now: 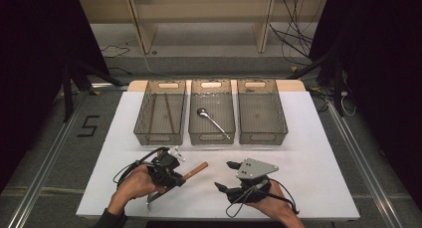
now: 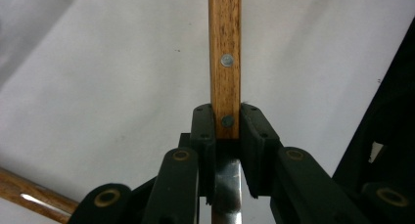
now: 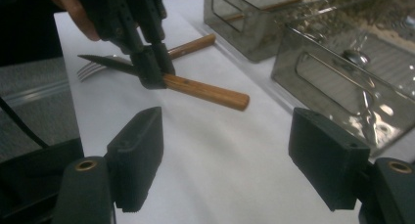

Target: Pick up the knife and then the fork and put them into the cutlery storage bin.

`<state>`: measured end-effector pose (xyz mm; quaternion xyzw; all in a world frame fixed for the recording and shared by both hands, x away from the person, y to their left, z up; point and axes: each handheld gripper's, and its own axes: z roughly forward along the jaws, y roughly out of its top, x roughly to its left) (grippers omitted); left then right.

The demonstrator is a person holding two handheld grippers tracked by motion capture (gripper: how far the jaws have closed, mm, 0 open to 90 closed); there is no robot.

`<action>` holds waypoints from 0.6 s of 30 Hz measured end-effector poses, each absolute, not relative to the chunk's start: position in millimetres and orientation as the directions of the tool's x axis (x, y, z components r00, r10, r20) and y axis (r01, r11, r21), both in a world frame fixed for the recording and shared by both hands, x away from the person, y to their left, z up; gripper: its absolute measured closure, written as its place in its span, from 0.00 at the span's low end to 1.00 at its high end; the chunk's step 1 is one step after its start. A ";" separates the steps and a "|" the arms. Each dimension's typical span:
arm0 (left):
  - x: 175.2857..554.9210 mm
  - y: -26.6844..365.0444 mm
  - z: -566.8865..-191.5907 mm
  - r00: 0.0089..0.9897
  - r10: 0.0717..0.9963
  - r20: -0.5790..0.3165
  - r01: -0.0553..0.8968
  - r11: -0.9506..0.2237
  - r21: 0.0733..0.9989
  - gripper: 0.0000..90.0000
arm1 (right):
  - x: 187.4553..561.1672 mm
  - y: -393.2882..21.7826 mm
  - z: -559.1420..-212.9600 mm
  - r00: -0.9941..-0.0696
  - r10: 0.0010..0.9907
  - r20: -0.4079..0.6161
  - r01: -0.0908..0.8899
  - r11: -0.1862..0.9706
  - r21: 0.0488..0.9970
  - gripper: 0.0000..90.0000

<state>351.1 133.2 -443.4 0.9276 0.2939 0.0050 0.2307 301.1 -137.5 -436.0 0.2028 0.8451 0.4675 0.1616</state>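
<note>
A knife with a wooden handle (image 1: 197,169) and a dark blade (image 3: 105,61) is pinched in my left gripper (image 1: 168,172), which is shut on it where handle meets blade (image 2: 226,121). The handle (image 3: 205,92) points toward the bins, low over the white table. A fork (image 3: 90,70) with a wooden handle (image 3: 191,45) lies on the table just behind the knife; its handle also shows at the lower left (image 2: 29,194) in the left gripper view. My right gripper (image 1: 225,175) stands open to the right of the knife, nothing between its pads (image 3: 139,150).
Three clear bins stand in a row at the back of the table (image 1: 308,153): the left bin (image 1: 142,123) holds two chopsticks (image 1: 168,113), the middle bin (image 1: 195,123) a spoon (image 1: 211,119), the right bin (image 1: 261,111) nothing.
</note>
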 end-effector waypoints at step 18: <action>339.5 118.4 -437.2 0.859 0.491 -0.144 0.502 -0.755 0.421 0.86 | 272.8 -80.6 -463.2 -0.775 0.282 -0.566 -0.196 0.744 0.639 0.34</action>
